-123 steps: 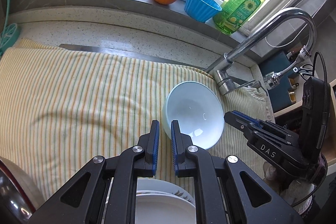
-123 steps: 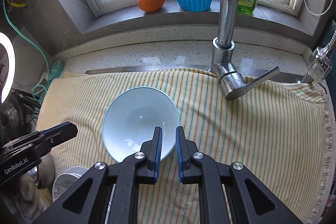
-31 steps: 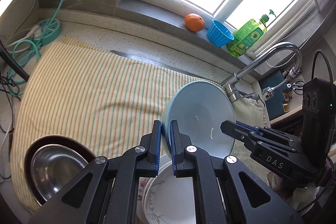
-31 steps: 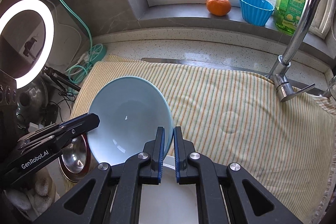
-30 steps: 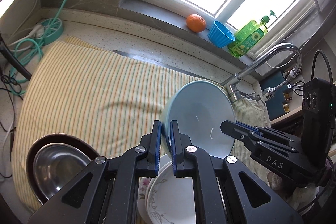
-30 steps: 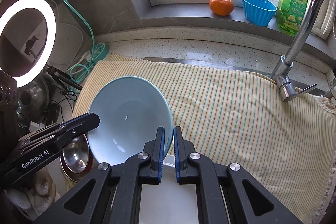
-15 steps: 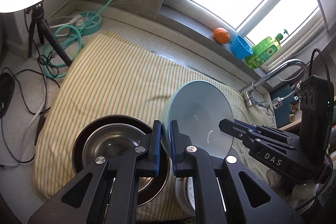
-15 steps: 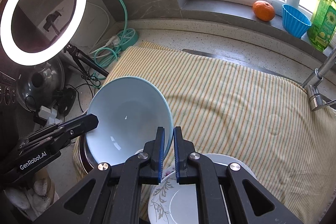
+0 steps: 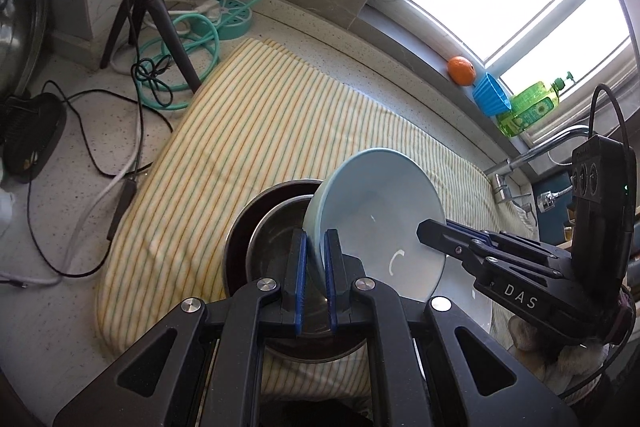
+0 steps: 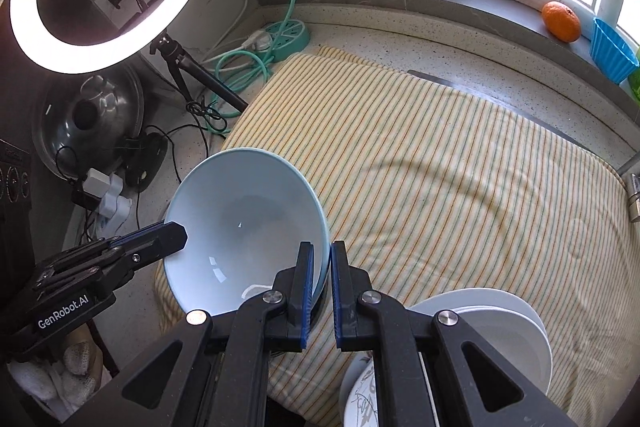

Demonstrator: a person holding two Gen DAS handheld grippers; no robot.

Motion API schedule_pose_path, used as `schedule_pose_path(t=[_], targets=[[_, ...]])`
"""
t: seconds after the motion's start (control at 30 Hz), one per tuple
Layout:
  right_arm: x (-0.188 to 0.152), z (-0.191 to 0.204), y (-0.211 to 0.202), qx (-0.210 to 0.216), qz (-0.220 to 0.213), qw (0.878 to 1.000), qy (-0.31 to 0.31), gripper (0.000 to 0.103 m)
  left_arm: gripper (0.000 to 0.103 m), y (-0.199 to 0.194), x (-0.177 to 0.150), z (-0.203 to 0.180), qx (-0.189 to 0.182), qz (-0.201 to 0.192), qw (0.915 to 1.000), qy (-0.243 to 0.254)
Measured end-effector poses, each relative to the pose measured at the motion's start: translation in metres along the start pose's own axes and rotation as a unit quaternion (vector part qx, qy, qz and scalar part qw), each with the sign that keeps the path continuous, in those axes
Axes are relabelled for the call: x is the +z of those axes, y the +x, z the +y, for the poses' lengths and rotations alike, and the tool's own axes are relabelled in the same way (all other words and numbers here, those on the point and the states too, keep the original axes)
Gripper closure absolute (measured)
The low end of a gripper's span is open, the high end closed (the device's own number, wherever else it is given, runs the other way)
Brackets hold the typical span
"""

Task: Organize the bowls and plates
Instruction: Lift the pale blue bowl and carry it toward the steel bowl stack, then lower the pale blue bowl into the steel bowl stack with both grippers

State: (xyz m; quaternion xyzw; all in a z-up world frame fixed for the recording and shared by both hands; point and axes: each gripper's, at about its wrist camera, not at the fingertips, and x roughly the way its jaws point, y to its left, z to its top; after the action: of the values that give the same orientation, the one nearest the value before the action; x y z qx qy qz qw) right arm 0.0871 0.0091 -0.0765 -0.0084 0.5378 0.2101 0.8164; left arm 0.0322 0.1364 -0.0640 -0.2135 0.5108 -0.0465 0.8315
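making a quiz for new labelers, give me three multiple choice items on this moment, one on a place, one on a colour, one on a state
1. Where does the orange sit?
A. on the window sill
B. on the striped cloth
C. inside the steel bowl

2. What colour is the bowl held by the grippers?
A. red
B. light blue
C. black

3. How is that bowl being held?
A. by the left gripper alone
B. it lies free on the cloth
C. both grippers are shut on its rim

Answers:
1. A: the orange rests on the sill beside the blue cup.
2. B: the bowl shows pale blue in both wrist views.
3. C: the left gripper and the right gripper each pinch the rim on opposite sides, with the bowl tilted above the steel bowl.
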Motion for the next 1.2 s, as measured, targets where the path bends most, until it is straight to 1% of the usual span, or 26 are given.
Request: schedule_pose_path(t=[0.2,0.43,0.97,1.2], targets=[[-0.003,0.01,0.009,0.005,0.01,1.0,-0.001,0.095,0.096,-0.003,-0.004,0.01,0.003,0.002,1.0,-0.003],[-0.008,0.016,0.017,0.004,0.02,1.0,-0.001,0.095,0.096,0.0,-0.009,0.02,0.003,0.016,0.9998,-0.009],[-0.016,0.019,0.037,0.005,0.051,0.999,0.0,0.095,0.096,0.007,-0.014,0.028,0.008,0.035,0.9993,-0.014],[-0.015,0.021,0.039,0.005,0.052,0.999,0.0,0.095,0.096,0.013,-0.014,0.031,0.011,0.045,0.9988,-0.014]])
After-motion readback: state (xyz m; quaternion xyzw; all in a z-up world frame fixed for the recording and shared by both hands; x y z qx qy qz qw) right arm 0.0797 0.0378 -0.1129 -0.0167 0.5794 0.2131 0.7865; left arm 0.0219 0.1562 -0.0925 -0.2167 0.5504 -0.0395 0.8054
